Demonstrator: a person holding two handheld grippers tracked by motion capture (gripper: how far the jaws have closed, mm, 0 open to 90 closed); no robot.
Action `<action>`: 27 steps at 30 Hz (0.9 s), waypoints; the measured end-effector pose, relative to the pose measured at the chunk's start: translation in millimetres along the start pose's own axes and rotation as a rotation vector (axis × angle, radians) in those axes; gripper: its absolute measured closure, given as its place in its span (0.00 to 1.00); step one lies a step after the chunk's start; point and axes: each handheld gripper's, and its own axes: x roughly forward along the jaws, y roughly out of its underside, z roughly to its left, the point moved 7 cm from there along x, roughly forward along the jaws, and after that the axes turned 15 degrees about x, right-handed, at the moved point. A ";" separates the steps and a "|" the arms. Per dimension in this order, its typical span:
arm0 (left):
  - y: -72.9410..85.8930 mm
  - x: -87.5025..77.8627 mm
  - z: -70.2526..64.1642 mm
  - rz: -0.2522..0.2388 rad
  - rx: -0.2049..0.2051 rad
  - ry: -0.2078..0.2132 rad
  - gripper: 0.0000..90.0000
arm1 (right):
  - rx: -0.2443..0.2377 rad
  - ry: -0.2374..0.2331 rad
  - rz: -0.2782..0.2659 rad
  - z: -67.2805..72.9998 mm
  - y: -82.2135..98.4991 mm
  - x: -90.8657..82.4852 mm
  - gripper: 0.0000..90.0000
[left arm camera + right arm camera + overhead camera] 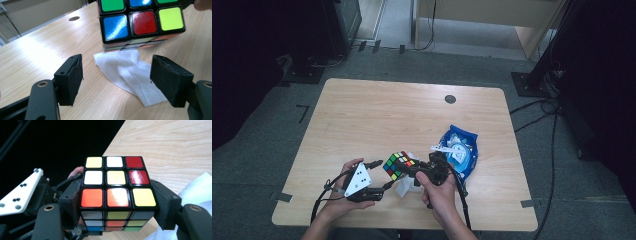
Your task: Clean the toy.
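High view: I've got the multicoloured plastic puzzle cube (398, 165) clamped in the right gripper (408, 169), lifted off the pale wooden table (377, 115) near its 6 o'clock edge. The left gripper (383, 175) sits at the cube's 8 o'clock w/ jaws spread, nothing in them. A crumpled white tissue (404, 187) lies under the cube; a blue-and-white plastic snack bag (460, 150) is at 2 o'clock from my right hand.

Left gripper view: jaws wide apart, empty, tissue (130, 75) between and beyond them, cube (141, 22) at 12 o'clock hanging above the tissue. This shows the gap under the cube, which the high view hides.

Right gripper view: both pads press the cube's (116, 192) bottom layer only, one each side. Not visible from above. The left gripper (66, 195) waits just behind at 9 o'clock.

Risks, imo: grip on one layer means the cube could twist or slip out if the left gripper nudges it; closing the left jaws low could snag the tissue instead.
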 end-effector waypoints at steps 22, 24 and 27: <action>-13.7 11.2 -17.5 0.013 0.063 -0.014 0.16 | -0.031 0.043 0.100 1.3 16.7 15.8 0.38; -13.0 11.5 -18.0 0.018 0.071 -0.011 0.17 | -0.040 0.044 0.102 1.4 17.7 17.2 0.38; -13.6 11.3 -18.5 0.016 0.072 -0.013 0.19 | -0.046 0.050 0.104 1.4 18.0 17.5 0.38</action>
